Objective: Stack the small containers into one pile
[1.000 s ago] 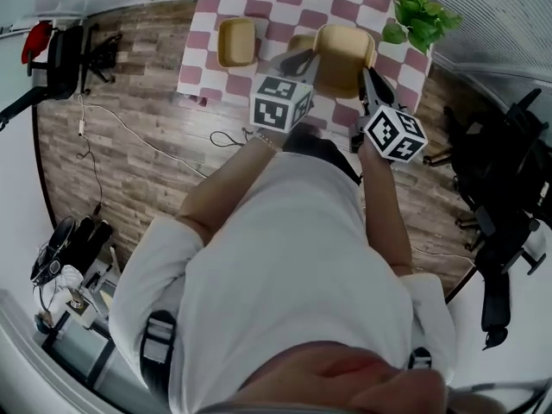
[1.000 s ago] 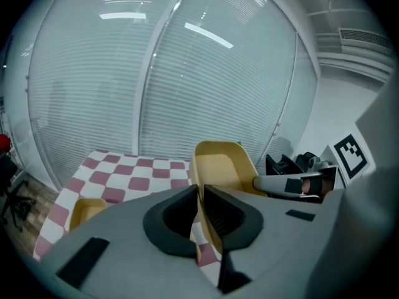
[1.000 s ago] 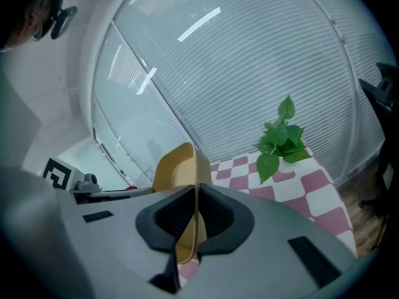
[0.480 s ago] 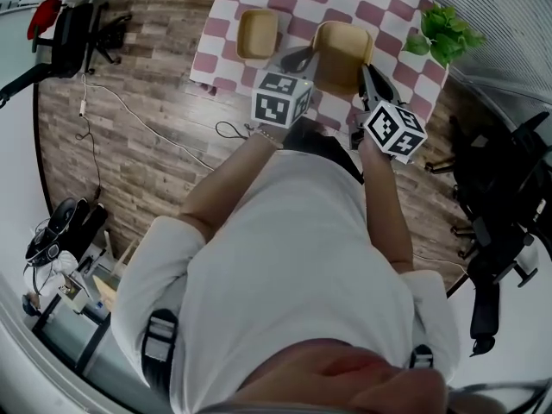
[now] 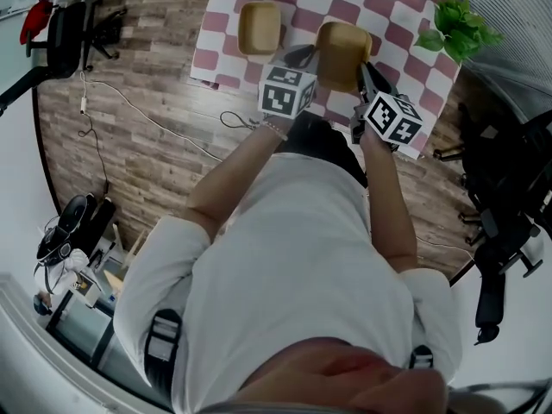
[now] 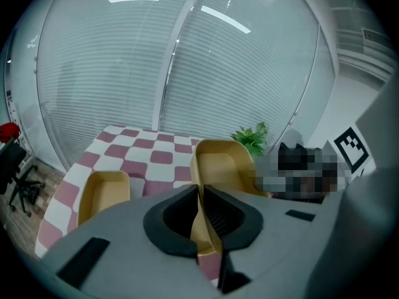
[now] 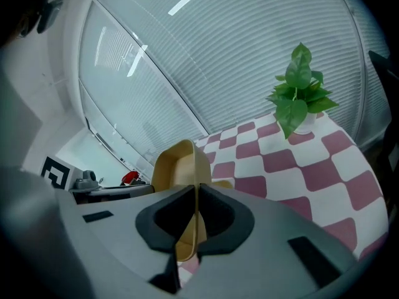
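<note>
Grippers, both clamped on one small container. The left gripper [image 6: 199, 193] has its jaws pressed together on a thin side wall of the held container [image 6: 219, 164], a tan, round-cornered tray. The wall runs edge-on through the slit between the pads. The right gripper [image 7: 196, 192] likewise has its jaws closed on the opposite wall of the same tray, which rises ahead of the jaws with its hollow facing the left gripper's side.

In the head view the tray hangs between the two grippers, open side up toward the camera, over the near half of the checked cloth [image 5: 392, 24]. Whether its base touches the cloth cannot be told. Each gripper's marker cube [image 5: 287, 90] sits just behind its jaws, with the person's forearms leading back to a white shirt [image 5: 285, 266].

The second container [image 5: 260, 28], of the same tan colour and smaller in outline, lies flat on the cloth to the left of the held one. It is near the held tray but apart from it, and nothing is stacked in it.

A potted plant [image 5: 457, 28] stands at the cloth's far right corner, well apart from both containers. The wooden floor [image 5: 129, 145] surrounds the table, with a thin cable [image 5: 147, 119] trailing across it. Dark office chairs [image 5: 509, 197] stand at the right and a further one at the upper left.
</note>
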The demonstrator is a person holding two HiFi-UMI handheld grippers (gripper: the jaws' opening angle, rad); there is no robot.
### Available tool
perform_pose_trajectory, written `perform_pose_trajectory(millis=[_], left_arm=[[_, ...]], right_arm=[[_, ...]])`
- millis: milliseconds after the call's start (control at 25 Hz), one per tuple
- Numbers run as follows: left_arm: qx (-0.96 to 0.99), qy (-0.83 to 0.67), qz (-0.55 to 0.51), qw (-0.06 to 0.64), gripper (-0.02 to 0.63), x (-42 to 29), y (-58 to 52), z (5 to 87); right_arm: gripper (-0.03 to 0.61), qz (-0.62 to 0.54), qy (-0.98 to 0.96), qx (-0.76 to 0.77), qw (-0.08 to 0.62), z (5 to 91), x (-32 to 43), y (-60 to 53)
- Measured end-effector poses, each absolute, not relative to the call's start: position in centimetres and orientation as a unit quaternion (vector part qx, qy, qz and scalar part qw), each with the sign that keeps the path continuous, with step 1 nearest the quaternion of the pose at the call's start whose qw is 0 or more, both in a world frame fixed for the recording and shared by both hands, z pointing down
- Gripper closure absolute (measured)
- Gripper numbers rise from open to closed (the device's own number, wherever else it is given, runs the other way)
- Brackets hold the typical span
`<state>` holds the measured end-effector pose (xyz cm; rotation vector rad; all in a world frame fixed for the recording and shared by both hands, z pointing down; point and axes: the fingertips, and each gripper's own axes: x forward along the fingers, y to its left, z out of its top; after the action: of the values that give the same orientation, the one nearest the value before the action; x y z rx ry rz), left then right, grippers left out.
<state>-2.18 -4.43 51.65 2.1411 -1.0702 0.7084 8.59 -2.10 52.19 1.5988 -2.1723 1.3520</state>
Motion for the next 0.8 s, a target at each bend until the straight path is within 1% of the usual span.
perform_pose_trajectory(millis=[320, 800], left_arm=[[0.795, -0.392, 0.291, 0.359, 0.558, -2.7, -4.5, 57.4], [0.775, -0.392, 0.328, 0.371, 0.558, -2.7, -4.7, 61.4]], right_arm=[[0.532, 0.477, -0.697, 0.527, 0.098, 57.3, 8.1, -2.1], [0.532, 0.494, -0.684, 0.519, 0.139, 61.0, 8.0, -2.5]])
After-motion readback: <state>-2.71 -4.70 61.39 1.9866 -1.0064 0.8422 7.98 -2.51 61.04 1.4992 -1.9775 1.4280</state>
